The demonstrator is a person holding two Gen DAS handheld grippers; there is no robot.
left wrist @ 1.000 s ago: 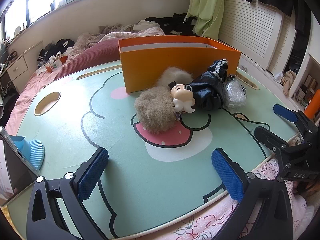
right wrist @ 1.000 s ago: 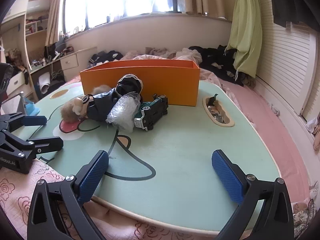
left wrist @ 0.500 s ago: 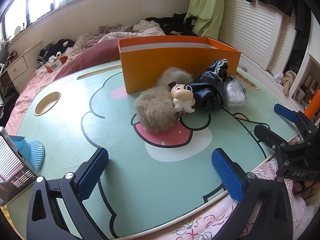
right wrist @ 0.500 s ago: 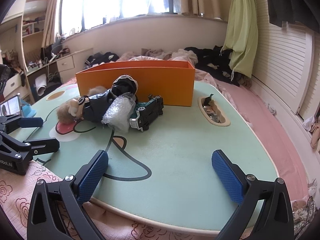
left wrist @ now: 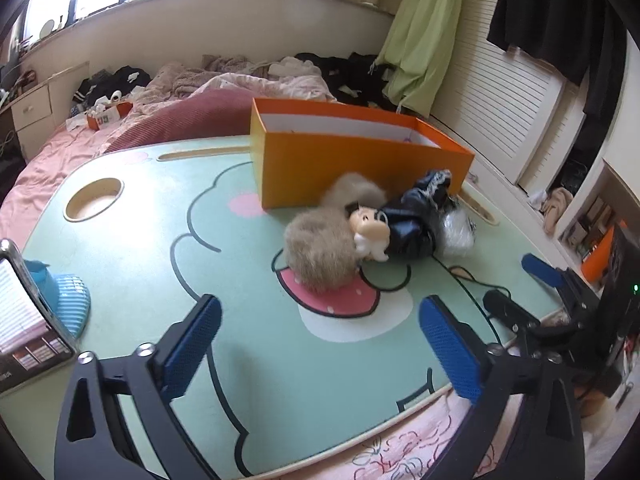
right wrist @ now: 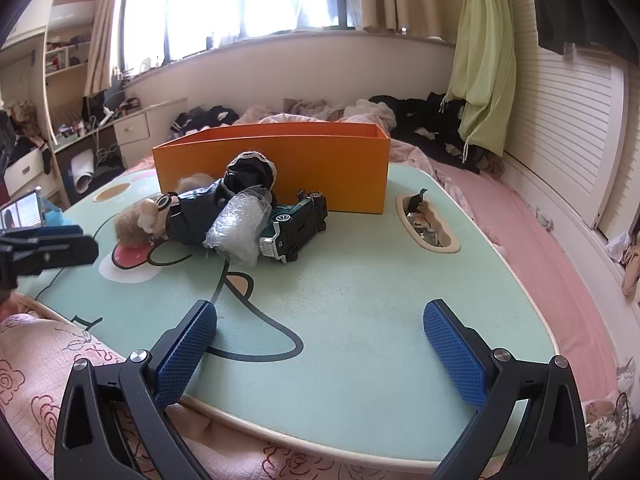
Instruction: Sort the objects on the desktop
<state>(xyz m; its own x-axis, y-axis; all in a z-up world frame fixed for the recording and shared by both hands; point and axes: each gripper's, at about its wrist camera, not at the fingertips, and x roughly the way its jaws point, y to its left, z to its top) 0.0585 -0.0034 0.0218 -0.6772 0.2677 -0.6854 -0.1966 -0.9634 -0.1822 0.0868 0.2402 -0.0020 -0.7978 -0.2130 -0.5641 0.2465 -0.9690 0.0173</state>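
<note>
An orange box [left wrist: 360, 168] stands open at the far side of the green cartoon table [left wrist: 240, 360]. In front of it lies a doll with fluffy beige hair [left wrist: 320, 256] and black clothes [left wrist: 416, 220], a bubble-wrapped bundle [right wrist: 240, 226] and a dark green toy car [right wrist: 296, 224] on its side. My left gripper [left wrist: 320, 348] is open and empty above the near table edge. My right gripper [right wrist: 320, 348] is open and empty near the front edge, short of the car. The box also shows in the right wrist view [right wrist: 280, 164].
A phone on a blue stand [left wrist: 36, 304] sits at the table's left edge. A round hole [left wrist: 94, 200] and a long slot [left wrist: 200, 155] are cut into the table; an oval recess [right wrist: 426, 222] holds wrappers. The table rests on a pink bed [right wrist: 540, 240].
Both grippers have lifted and moved forward over the table edge, so the view looks further into the box. The objects on the table have not moved.
</note>
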